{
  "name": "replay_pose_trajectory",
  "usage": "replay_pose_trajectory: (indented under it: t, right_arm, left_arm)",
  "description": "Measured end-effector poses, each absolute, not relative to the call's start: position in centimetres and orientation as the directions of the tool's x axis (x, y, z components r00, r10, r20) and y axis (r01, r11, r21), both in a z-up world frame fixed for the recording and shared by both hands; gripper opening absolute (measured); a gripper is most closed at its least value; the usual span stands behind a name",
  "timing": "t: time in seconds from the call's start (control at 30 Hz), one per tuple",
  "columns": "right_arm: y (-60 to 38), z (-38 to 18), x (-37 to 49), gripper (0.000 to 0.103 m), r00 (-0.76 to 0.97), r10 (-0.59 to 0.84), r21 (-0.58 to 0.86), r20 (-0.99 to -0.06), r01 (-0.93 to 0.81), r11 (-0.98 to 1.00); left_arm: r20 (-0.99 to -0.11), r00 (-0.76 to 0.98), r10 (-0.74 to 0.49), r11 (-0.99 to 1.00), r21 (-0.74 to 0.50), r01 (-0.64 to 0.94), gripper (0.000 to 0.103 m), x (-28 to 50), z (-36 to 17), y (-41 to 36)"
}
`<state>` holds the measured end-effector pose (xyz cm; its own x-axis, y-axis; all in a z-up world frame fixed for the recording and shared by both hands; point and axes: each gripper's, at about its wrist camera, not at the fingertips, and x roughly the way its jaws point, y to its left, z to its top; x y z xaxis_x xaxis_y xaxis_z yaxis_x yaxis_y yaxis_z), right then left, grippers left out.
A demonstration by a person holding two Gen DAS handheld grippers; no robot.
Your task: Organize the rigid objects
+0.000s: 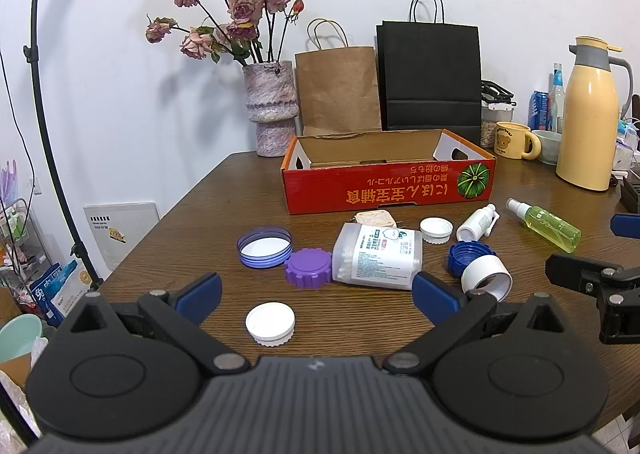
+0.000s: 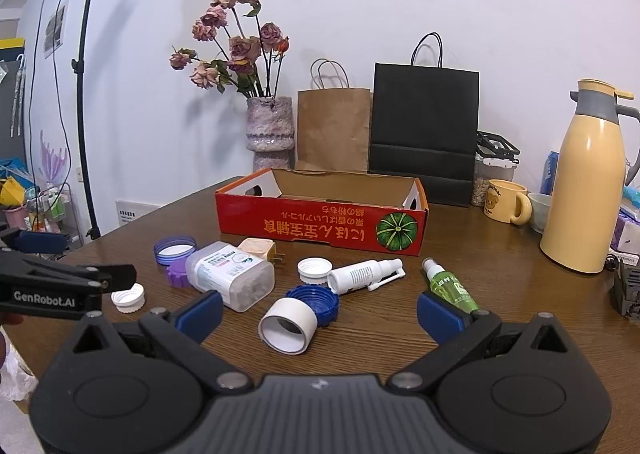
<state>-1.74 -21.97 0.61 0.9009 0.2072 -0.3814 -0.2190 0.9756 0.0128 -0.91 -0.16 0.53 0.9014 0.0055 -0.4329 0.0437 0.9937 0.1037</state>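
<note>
A red cardboard box stands open and empty at the back of the wooden table. In front of it lie a clear cotton-swab box, a purple cap, a violet lid, white caps, a beige plug, a blue cap, a white ring, a white spray bottle and a green spray bottle. My left gripper hovers open near the front white cap. My right gripper is open over the white ring.
Behind the box stand a vase of dried roses, a brown paper bag and a black bag. A yellow thermos, a mug and a bowl are at the back right. A light stand rises left of the table.
</note>
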Motion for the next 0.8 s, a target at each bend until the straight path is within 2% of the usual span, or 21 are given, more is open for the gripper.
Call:
replay_pose_trajectory:
  t: [0.8]
  right_arm:
    - [-21.89,0.73,-1.89,0.103,0.902,0.21,0.012,-0.377,-0.223,0.975]
  left_arm:
    - [-0.431,0.902,0.004,0.994,0.104,0.045,0.103,-0.95,0.54,-0.51]
